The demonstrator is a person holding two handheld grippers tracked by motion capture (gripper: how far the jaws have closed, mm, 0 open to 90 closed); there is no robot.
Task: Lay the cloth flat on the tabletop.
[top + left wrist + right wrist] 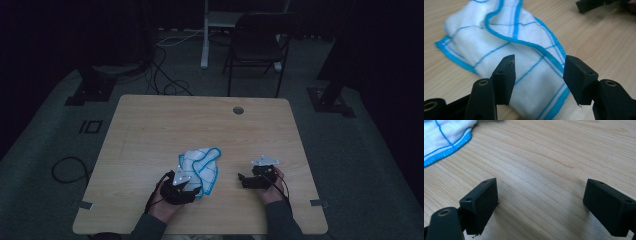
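Both tongs open at the near edge of the table, a crumpled cloth by the left one.

The high view is dim, so the far floor, a folding chair (255,42) and loose cables (165,75) are hard to make out, and the person's forearms are cut off at the bottom edge. The white cloth (202,167) with blue edging and blue grid lines lies bunched on the wooden table (150,130), its folds hiding part of itself. The left tongs (539,75) hover over the cloth's near end, jaws spread apart with cloth showing between them, not gripping it; whether they touch it I cannot tell. The right tongs (540,205) stand wide open over bare wood, well apart from the cloth, whose blue hem shows at that view's upper left corner. A cable hole (238,110) sits near the table's far edge.
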